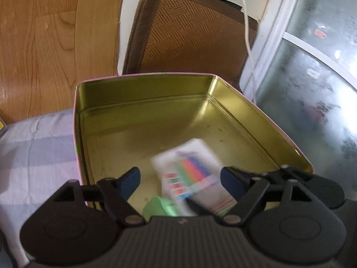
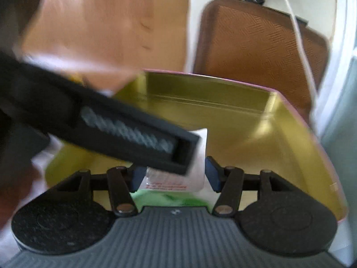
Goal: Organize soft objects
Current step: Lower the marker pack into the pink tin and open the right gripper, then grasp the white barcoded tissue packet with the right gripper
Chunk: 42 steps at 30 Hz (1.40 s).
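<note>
the left gripper (image 1: 179,179) hung with its blue pads spread wide, a blurred white packet with rainbow stripes (image 1: 189,174) loose between them, touching neither pad as far as i could see. that packet sat low centre of the left wrist frame inside the open gold-lined metal tin with a pink rim (image 1: 142,102), next to a pale green soft packet (image 1: 160,207) at the bottom edge. the tin rested on a lilac checked bedsheet (image 1: 35,147). in the right wrist view the right gripper (image 2: 175,176) was released too, pads either side of a white packet with red print (image 2: 176,184); contact was too blurry to call. a black gripper finger (image 2: 125,131) crossed from the left.
</note>
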Available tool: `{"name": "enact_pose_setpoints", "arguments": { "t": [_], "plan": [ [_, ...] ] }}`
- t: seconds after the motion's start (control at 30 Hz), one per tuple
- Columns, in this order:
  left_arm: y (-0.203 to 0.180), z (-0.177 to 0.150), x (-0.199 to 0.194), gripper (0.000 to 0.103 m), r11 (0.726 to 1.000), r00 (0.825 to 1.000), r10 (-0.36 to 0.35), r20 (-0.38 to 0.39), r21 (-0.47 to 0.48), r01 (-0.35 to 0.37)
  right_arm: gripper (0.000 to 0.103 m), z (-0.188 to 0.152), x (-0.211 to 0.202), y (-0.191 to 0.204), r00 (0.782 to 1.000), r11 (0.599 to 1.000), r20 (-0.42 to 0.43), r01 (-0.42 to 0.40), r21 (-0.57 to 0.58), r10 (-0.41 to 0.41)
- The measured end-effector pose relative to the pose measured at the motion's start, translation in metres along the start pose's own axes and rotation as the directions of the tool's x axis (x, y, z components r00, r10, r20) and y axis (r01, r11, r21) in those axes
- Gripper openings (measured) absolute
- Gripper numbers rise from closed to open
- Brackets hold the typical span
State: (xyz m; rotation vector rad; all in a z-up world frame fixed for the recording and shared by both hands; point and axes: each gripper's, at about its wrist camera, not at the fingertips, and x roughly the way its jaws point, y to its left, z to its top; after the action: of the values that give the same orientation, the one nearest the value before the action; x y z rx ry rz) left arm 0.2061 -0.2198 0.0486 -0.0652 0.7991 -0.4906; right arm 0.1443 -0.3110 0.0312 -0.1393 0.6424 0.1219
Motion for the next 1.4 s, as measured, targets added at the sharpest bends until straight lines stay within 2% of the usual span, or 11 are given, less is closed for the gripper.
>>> {"name": "enact_pose_setpoints", "arguments": {
  "t": [0.13,0.37,0.6,0.77,0.9,1.03,1.1,1.17,1.3,1.37,1.4],
  "plan": [
    [0.0,-0.003,-0.004,0.084,1.0,0.998,0.029,0.058,-0.003,-0.029,0.061,-0.012,0.001,-0.01,0.983,0.984,0.044,0.177,0.036,-0.179],
    [0.006,-0.022,-0.038,0.084,1.0,0.989,-0.002,0.149,-0.015,0.004,0.061,-0.033,-0.044,-0.026,0.98,0.965,0.151,0.088,0.247,-0.128],
    [0.045,-0.067,-0.101,0.084,0.999,0.971,-0.024,0.237,-0.039,0.034,0.061,-0.024,-0.077,0.017,0.96,0.972,0.281,-0.053,0.229,-0.014],
    [0.122,-0.113,-0.155,0.084,0.985,0.947,0.108,0.303,-0.16,-0.061,0.056,-0.004,-0.079,0.063,0.94,0.966,0.296,-0.217,0.143,0.167],
    [0.194,-0.137,-0.183,0.084,0.924,0.897,0.322,0.301,-0.304,-0.23,0.056,0.024,-0.046,0.122,0.908,0.914,0.207,-0.392,0.104,0.365],
    [0.243,-0.156,-0.189,0.083,0.845,0.835,0.474,0.281,-0.413,-0.34,0.056,0.054,0.007,0.174,0.882,0.868,0.129,-0.469,0.162,0.453],
    [0.254,-0.16,-0.197,0.086,0.852,0.848,0.417,0.327,-0.464,-0.24,0.056,0.073,0.041,0.186,0.886,0.859,0.107,-0.463,0.22,0.45],
    [0.249,-0.159,-0.2,0.087,0.859,0.827,0.431,0.362,-0.445,-0.253,0.051,0.087,0.069,0.194,0.904,0.866,0.085,-0.425,0.262,0.418],
    [0.236,-0.155,-0.193,0.088,0.88,0.82,0.433,0.374,-0.372,-0.294,0.024,0.103,0.124,0.194,0.919,0.854,-0.001,-0.365,0.372,0.394],
    [0.233,-0.155,-0.192,0.088,0.886,0.82,0.43,0.378,-0.351,-0.303,0.021,0.106,0.142,0.192,0.904,0.822,-0.032,-0.373,0.43,0.426],
    [0.233,-0.156,-0.19,0.088,0.887,0.82,0.429,0.379,-0.347,-0.304,0.01,0.106,0.15,0.191,0.89,0.8,-0.049,-0.382,0.463,0.453]
  ]
}}
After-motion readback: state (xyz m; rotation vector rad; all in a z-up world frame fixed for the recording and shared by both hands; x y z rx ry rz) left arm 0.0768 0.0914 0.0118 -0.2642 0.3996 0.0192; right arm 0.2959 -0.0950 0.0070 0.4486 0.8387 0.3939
